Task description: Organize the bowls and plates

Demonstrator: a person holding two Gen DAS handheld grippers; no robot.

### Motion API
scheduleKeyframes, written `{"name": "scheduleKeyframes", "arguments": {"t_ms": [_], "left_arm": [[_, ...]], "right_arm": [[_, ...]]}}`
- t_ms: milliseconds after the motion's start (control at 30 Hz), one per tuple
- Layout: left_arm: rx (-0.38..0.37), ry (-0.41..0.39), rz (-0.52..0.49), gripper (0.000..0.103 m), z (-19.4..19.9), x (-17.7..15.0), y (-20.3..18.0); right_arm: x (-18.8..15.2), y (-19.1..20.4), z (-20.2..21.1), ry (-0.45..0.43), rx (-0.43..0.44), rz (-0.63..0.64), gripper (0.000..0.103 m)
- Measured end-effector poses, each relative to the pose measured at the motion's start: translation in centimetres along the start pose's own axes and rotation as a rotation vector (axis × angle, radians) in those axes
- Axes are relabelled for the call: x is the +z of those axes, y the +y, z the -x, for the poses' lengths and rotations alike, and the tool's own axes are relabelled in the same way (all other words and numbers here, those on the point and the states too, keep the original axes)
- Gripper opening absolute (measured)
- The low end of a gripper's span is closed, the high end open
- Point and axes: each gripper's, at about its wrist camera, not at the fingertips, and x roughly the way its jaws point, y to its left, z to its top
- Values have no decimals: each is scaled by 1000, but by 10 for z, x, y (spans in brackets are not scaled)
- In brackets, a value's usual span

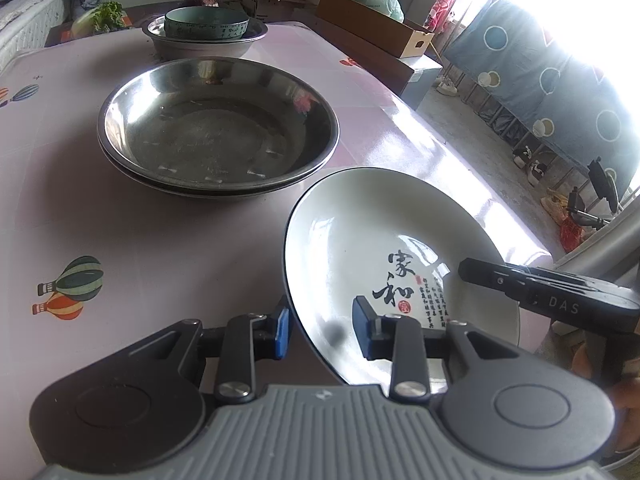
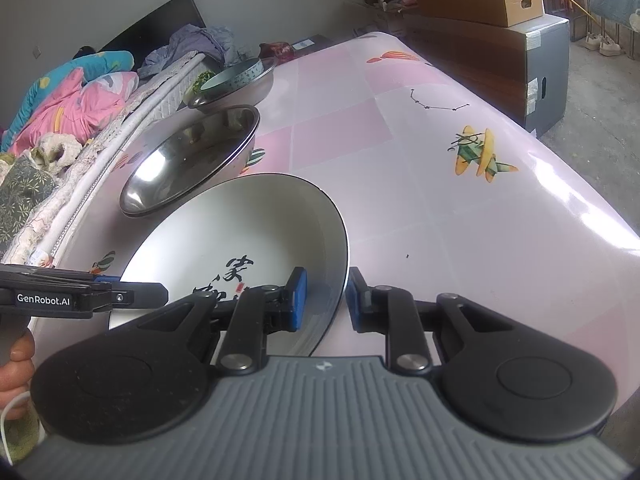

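A white plate (image 1: pixel 360 232) with a black rim and black calligraphy sits at the table's near right, tilted, with both grippers at its rim. My left gripper (image 1: pixel 322 330) straddles its near left rim with a clear gap, one blue pad outside and one inside, so it is open. My right gripper (image 2: pixel 326 300) is shut on the plate (image 2: pixel 248 224) at its right rim. Two stacked steel basins (image 1: pixel 218 128) stand just beyond. Farther back a teal bowl (image 1: pixel 206 24) rests in another steel basin (image 1: pixel 204 46).
A pink patterned cloth covers the table (image 2: pixel 460 200). Bedding (image 2: pixel 68 100) lies along the table's far side in the right wrist view. A cardboard box (image 1: pixel 376 28) on a cabinet stands past the far corner. A hand (image 2: pixel 16 376) holds the left gripper's handle.
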Motion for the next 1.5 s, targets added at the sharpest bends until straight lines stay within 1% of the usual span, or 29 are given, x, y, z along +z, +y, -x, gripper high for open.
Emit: {"name": "scheduleKeyframes", "arguments": {"t_ms": [167,267,467,567,667,800,867,1133,1333,1500], "left_arm": [[3,-5,-3,37,-2,3,-1],[-7,-7,3,42,-2,2,-3],[4,-7,-13,43,-3,4,-4],[-2,-1,-28,47,-5,5,-6],[6,3,-40,50,-5,6,-9],[29,4,-55,50,-5,4,-14],[37,7,-71,50,-3,2,-15],[31,21,-103,50,-4,5,-15],[39,31,-111,51,-4,4,-18],[48,46,-132,61,-7,6,-24]], "right_arm": [[-4,0,2,4,8,2,22],[-4,6,0,0,-5,26,24],[-3,8,-1,-5,-10,39,24],[-5,8,-2,-12,-12,43,25],[-6,11,-2,-21,-22,61,27],[-8,16,-2,-28,-36,102,31],[-8,17,-2,-29,-36,111,31],[-11,16,2,-25,-26,151,31],[-12,18,2,-29,-27,174,32],[-13,17,0,-41,-28,160,32]]}}
